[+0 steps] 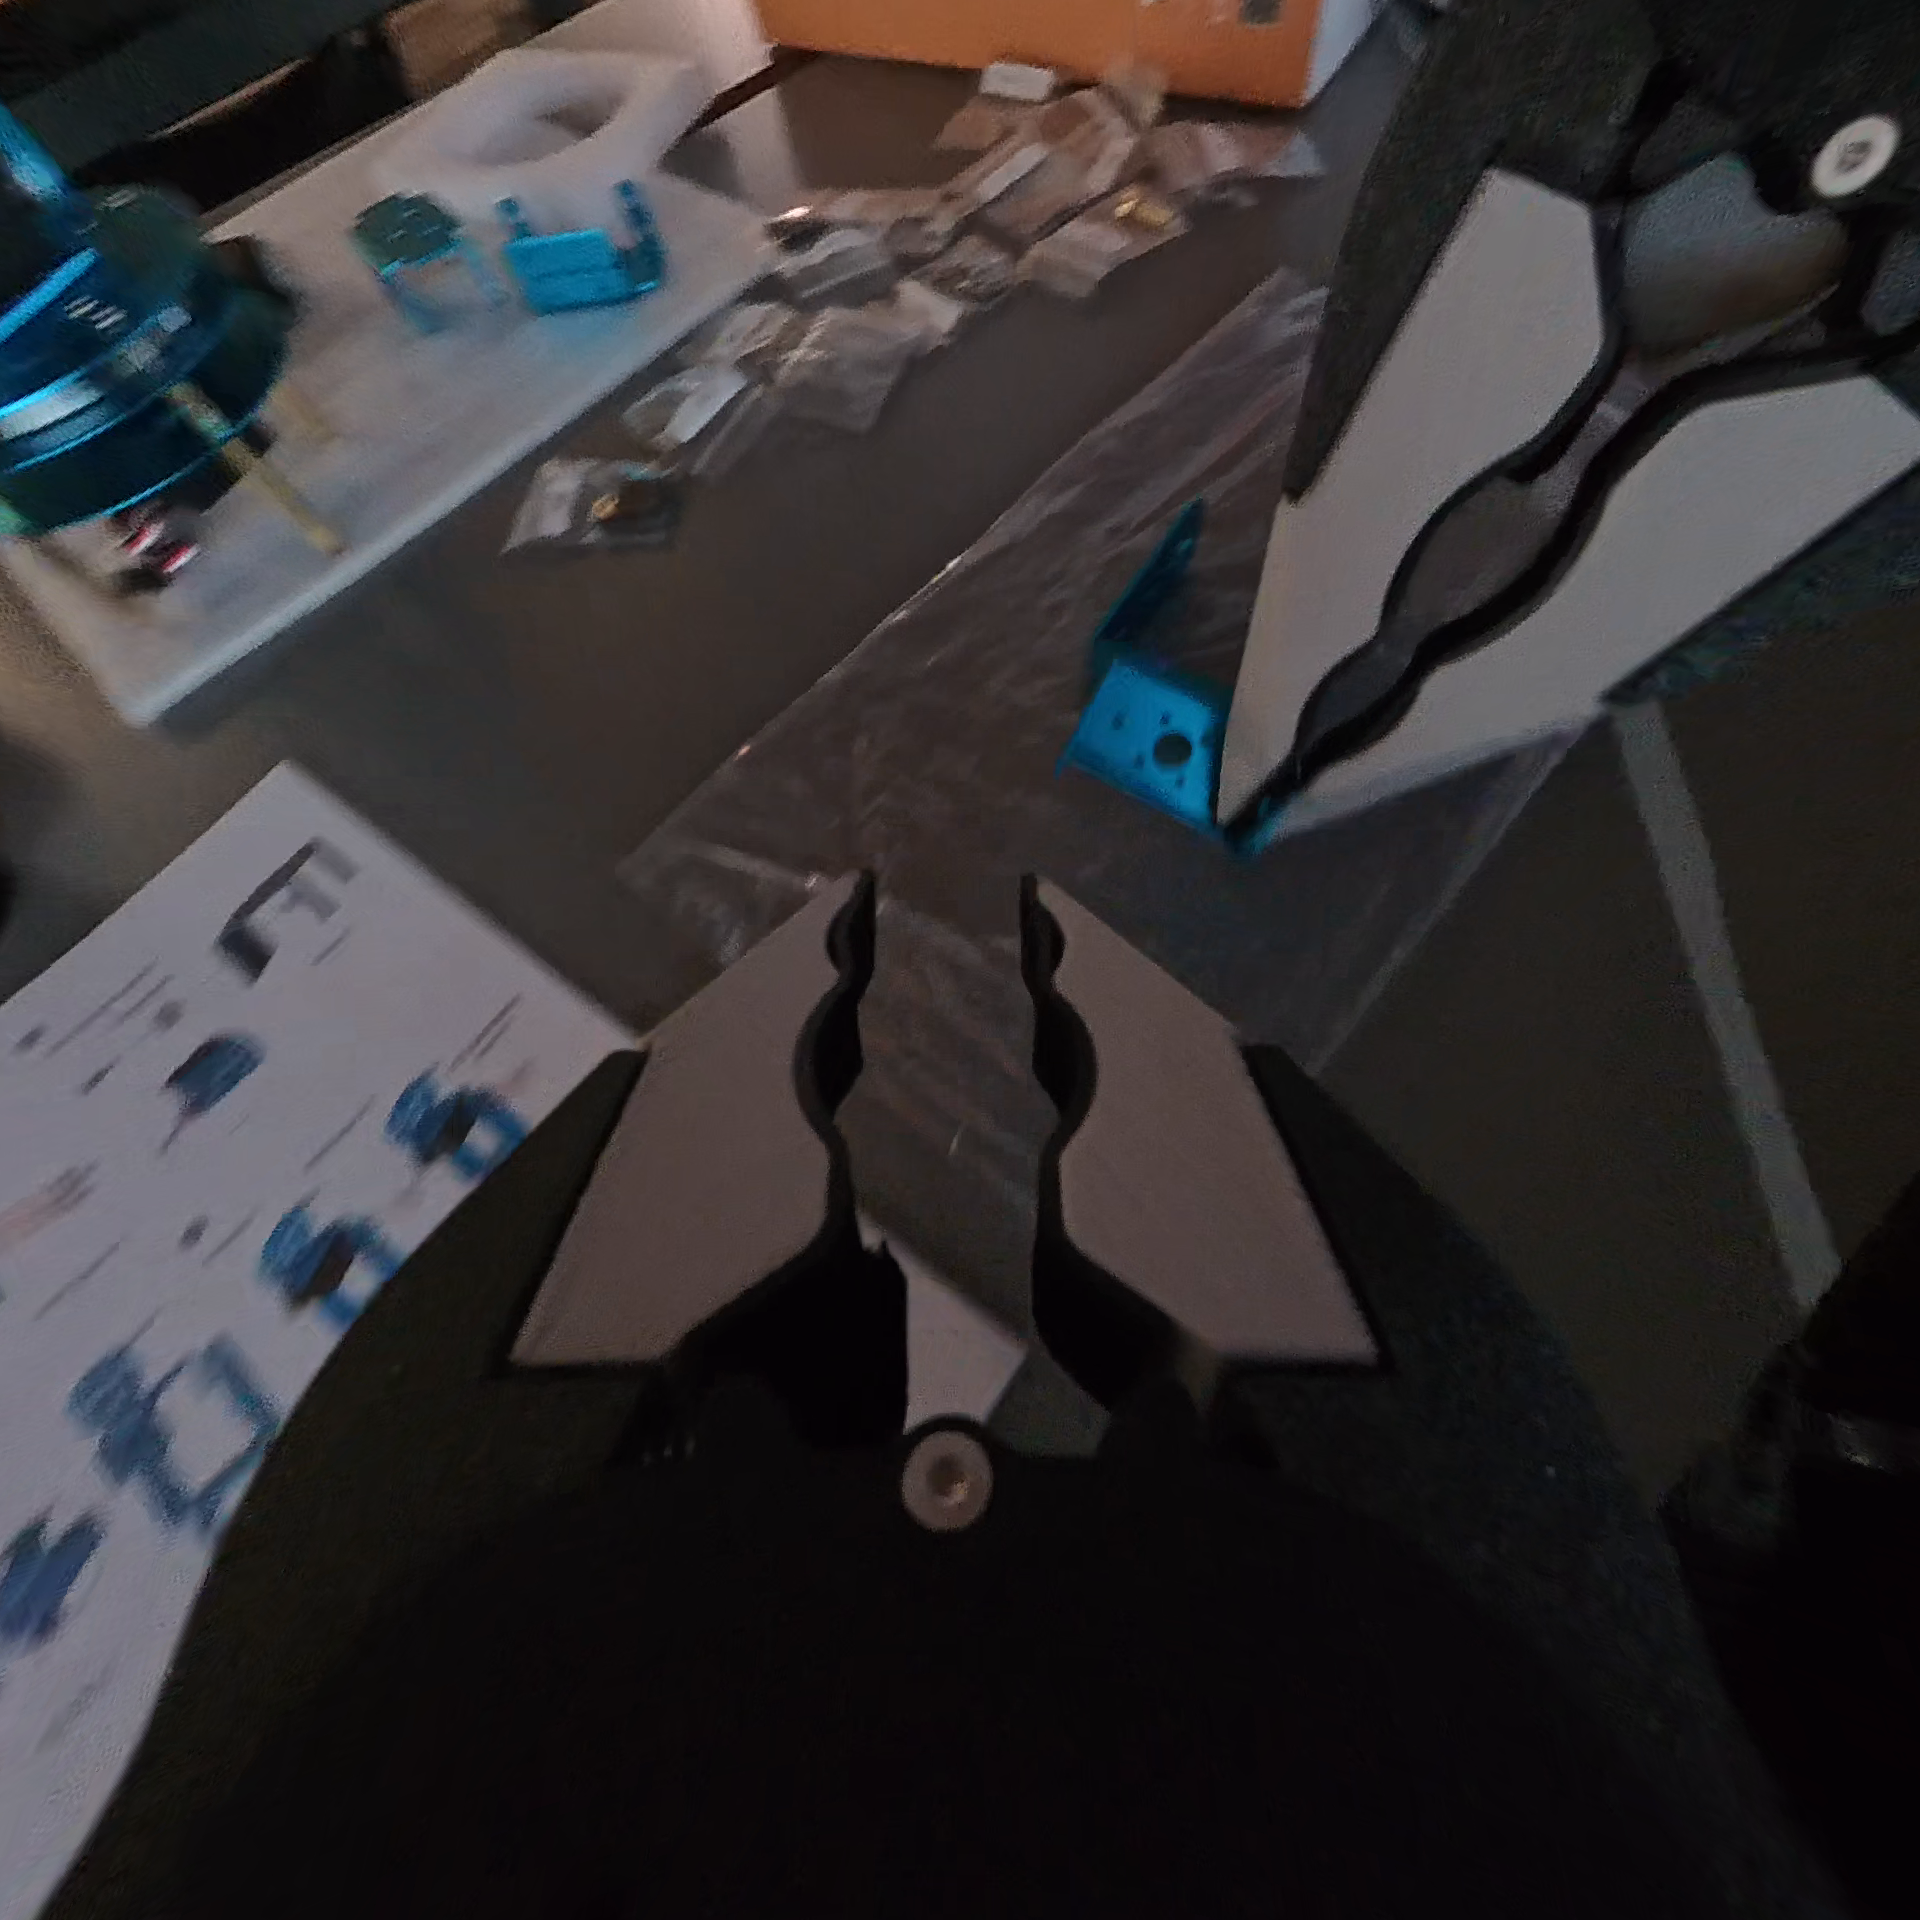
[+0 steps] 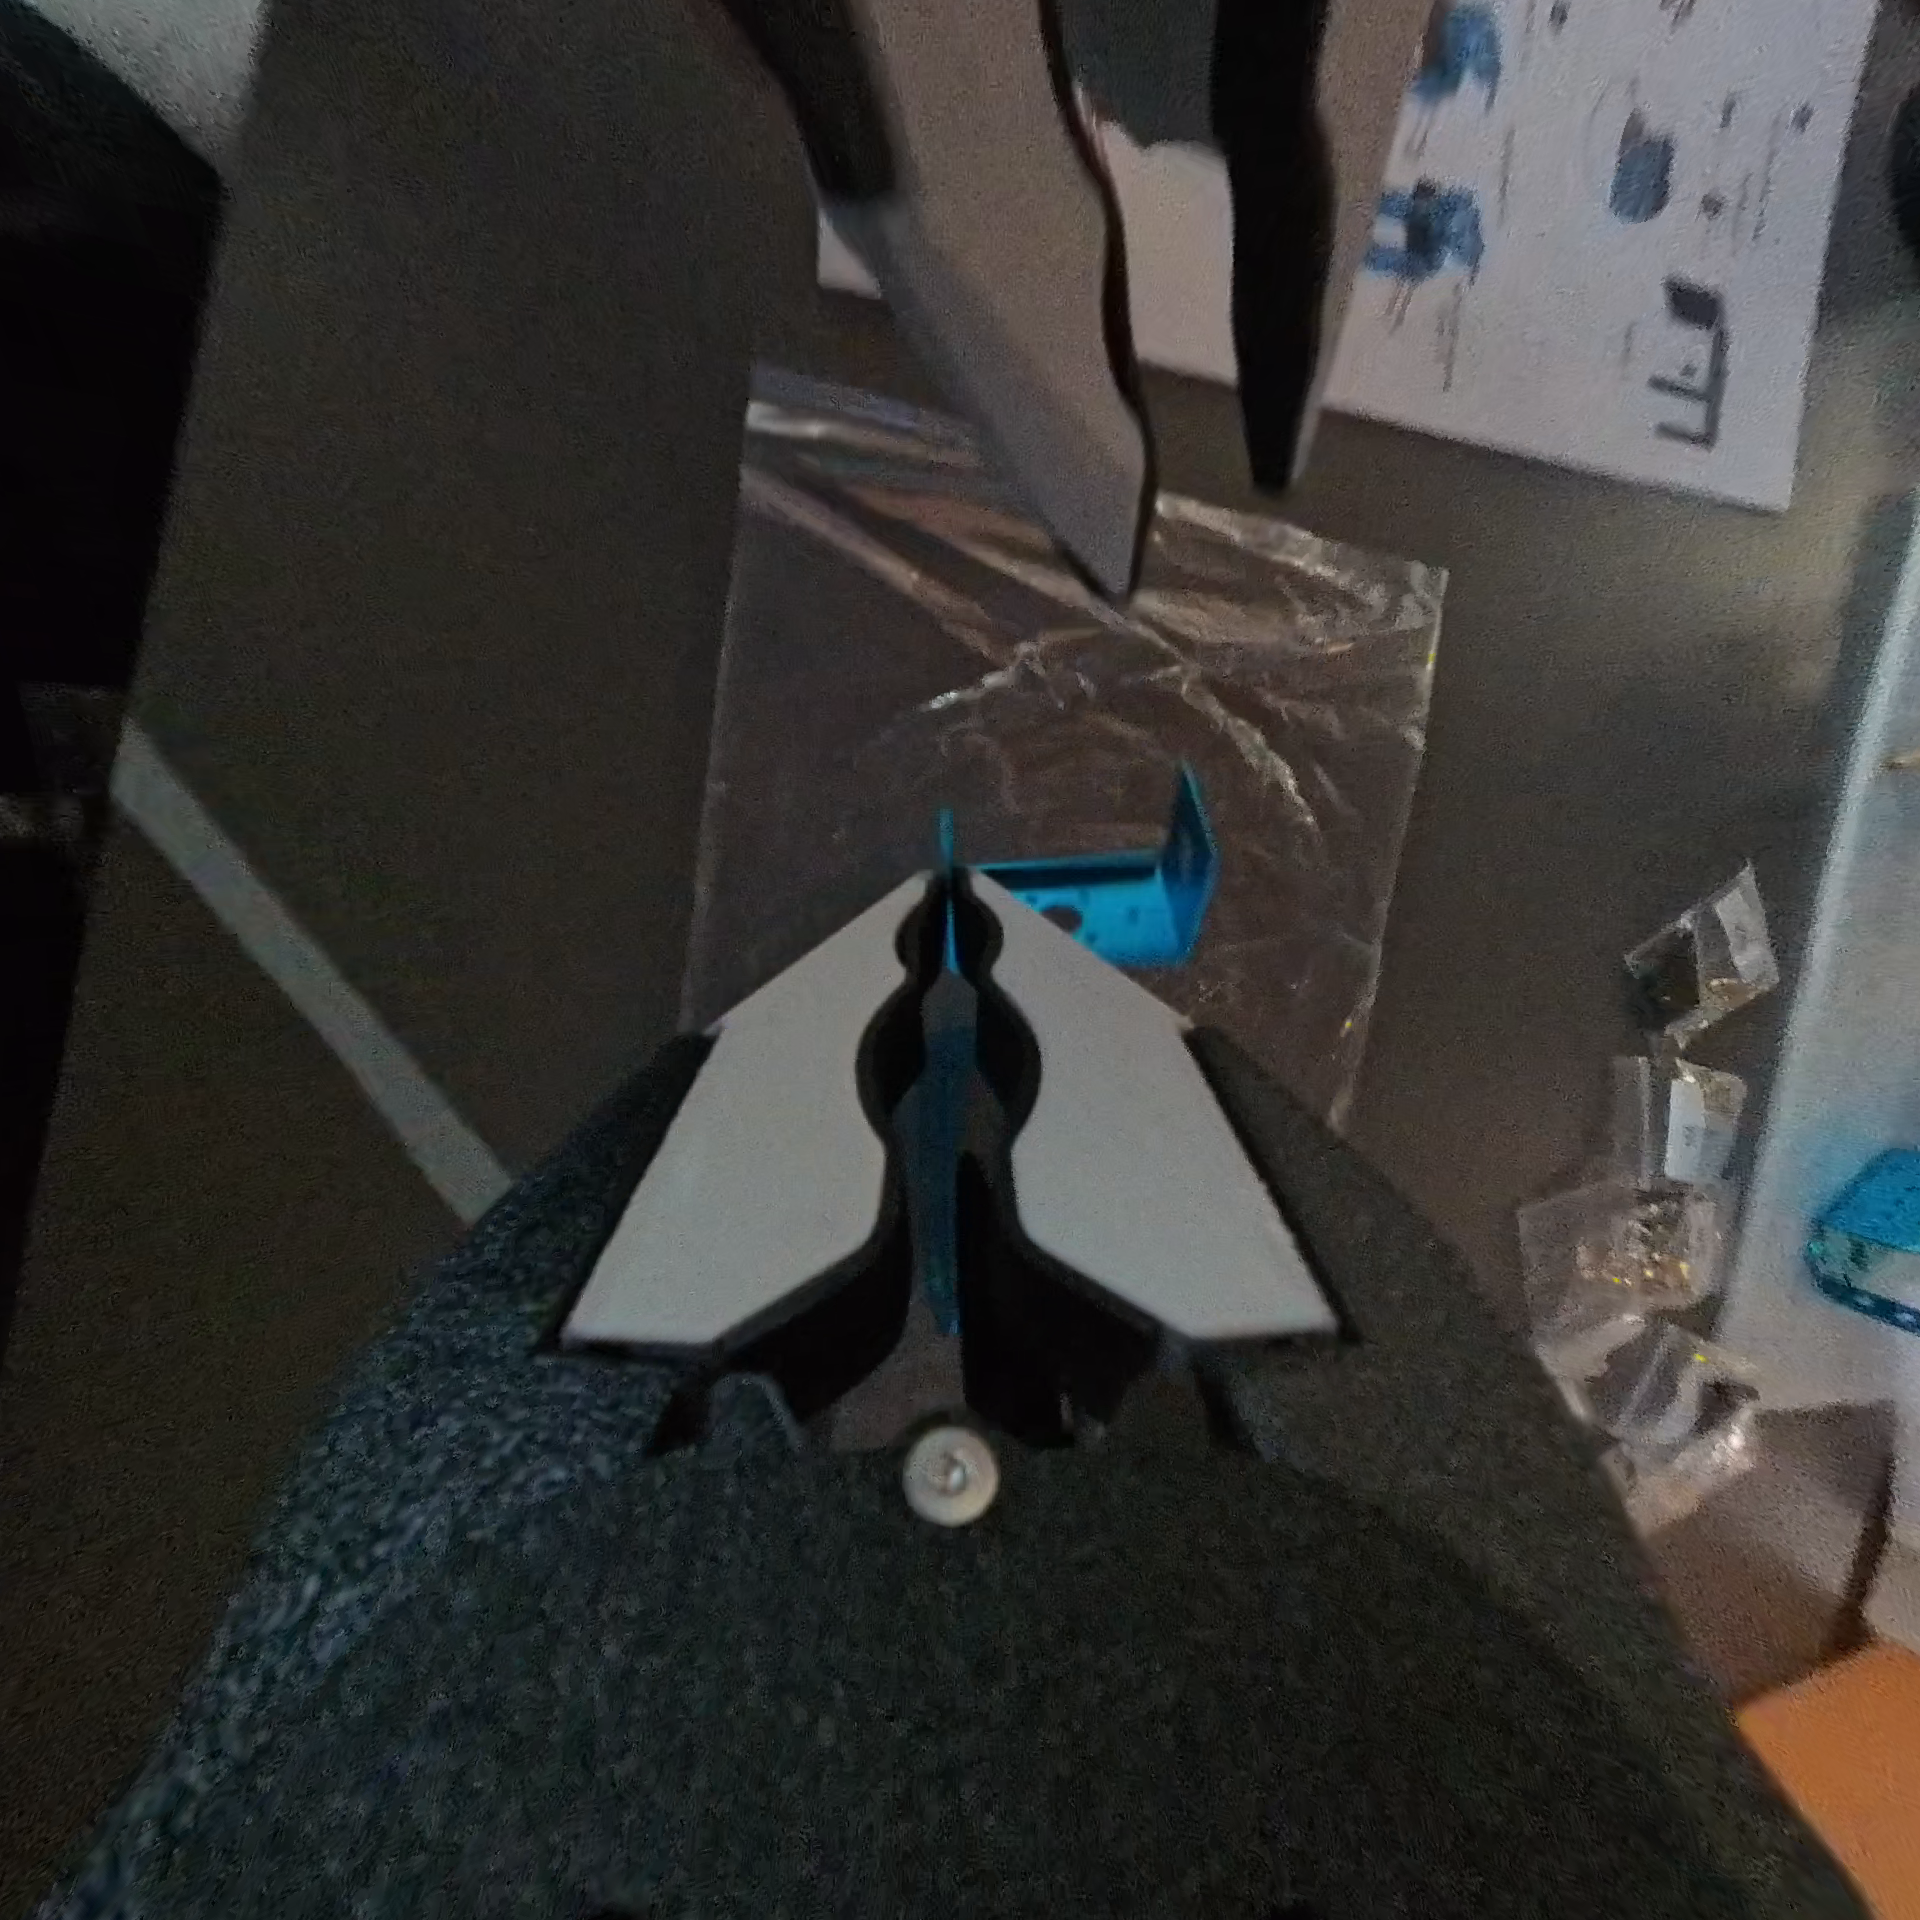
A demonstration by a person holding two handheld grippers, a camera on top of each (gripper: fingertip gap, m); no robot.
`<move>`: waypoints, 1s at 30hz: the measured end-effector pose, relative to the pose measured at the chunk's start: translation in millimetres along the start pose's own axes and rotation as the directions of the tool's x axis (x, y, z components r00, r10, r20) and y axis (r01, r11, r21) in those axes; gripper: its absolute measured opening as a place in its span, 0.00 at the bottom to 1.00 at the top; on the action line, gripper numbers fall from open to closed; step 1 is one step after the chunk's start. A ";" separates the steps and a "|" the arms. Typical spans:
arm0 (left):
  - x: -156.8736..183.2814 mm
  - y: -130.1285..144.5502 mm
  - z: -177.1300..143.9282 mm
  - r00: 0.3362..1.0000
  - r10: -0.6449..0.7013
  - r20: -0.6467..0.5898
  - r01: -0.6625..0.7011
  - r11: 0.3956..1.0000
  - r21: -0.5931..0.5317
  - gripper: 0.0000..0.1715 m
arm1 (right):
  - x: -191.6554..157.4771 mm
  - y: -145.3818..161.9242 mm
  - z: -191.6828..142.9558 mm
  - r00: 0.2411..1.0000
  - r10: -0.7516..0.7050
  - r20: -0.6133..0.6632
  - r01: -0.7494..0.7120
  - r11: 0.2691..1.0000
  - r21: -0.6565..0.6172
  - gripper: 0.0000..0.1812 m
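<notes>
Blue anodised metal, bent into a U-shaped bracket [image 2: 1117, 914] with holes in its base, stands on a crinkled clear plastic bag [image 2: 1226, 707] lying flat on the dark table [image 2: 468, 520]; the right gripper [image 2: 951, 883] has its jaws pinched together on one upright flange of that bracket, and in the left wrist view its tips [image 1: 1262, 805] hide the bracket's near corner [image 1: 1148, 732]; the left gripper [image 1: 945, 894] hangs over the near end of the same bag with its jaws a modest way apart and nothing between them, the bag showing through the gap; whether its tips touch the plastic cannot be told. To the left lies a white printed sheet [image 1: 239, 1174] with blue pictures, smeared by blur and cut off by the edge; farther off a pale grey board [image 1: 436, 416] carries two more blue metal brackets [image 1: 561, 260] and a round blue and black part [image 1: 114, 384], only partly in view; small clear packets [image 1: 883, 281] of hardware are scattered beyond, their contents too blurred to name; an orange cardboard box [image 1: 1039, 42] is cropped at the far edge.
</notes>
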State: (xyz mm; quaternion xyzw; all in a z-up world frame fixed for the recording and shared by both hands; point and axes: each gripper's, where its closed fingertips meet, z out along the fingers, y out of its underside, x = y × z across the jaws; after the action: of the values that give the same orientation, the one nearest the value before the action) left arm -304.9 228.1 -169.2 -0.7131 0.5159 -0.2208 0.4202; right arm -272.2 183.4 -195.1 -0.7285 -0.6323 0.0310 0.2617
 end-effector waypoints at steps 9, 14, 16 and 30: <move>-21.3 63.5 -104.4 0.973 -0.169 0.155 0.145 0.977 0.158 0.14 | -7.0 23.9 12.7 0.993 -0.008 0.120 0.057 0.907 -0.417 0.01; -18.3 91.2 -139.9 0.945 -0.289 0.152 0.248 0.939 0.240 0.13 | -5.7 22.5 1.3 0.985 0.059 0.165 0.032 0.865 -0.501 0.13; -18.4 100.9 -149.8 0.934 -0.330 0.138 0.288 0.922 0.259 0.14 | -1.2 26.2 -9.0 0.983 0.096 0.157 0.001 0.851 -0.525 0.19; -35.7 103.4 -191.4 0.858 -0.513 -0.008 0.467 0.775 0.426 0.14 | -14.6 21.9 -42.4 0.907 0.421 -0.006 -0.414 0.896 0.162 0.21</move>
State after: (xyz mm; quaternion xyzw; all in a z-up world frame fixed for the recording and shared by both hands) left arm -518.2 178.1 -145.3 -0.7283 0.2300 -0.3874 0.5163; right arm -239.3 153.8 -172.0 -0.8247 -0.4515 0.1210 0.3184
